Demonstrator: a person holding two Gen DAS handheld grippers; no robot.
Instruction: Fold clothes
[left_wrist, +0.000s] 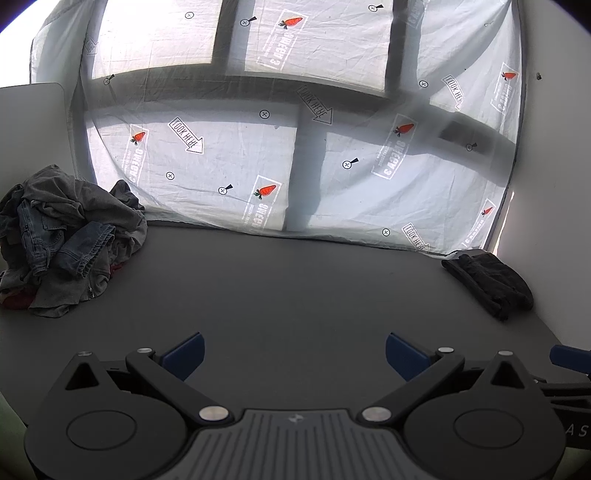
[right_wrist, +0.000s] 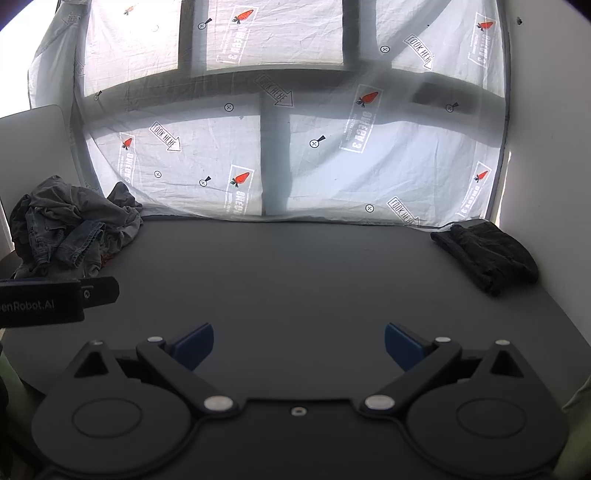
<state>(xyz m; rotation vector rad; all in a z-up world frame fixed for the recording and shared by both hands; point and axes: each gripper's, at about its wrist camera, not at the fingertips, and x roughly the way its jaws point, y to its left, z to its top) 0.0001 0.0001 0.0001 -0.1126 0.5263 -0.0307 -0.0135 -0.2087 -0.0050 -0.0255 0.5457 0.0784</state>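
Note:
A heap of unfolded clothes (left_wrist: 66, 240), grey garments and blue jeans, lies at the far left of the dark grey table (left_wrist: 295, 288); it also shows in the right wrist view (right_wrist: 74, 229). A folded black garment (left_wrist: 487, 284) lies at the far right (right_wrist: 484, 254). My left gripper (left_wrist: 294, 352) is open and empty above the table's near part, far from both. My right gripper (right_wrist: 298, 345) is open and empty, beside the left one. The left gripper's body (right_wrist: 55, 299) shows at the left edge of the right wrist view.
A white sheet (left_wrist: 295, 129) printed with carrots and arrows hangs over a window behind the table. A white wall (left_wrist: 554, 184) closes the right side. A pale panel (left_wrist: 33, 125) stands behind the heap at the left.

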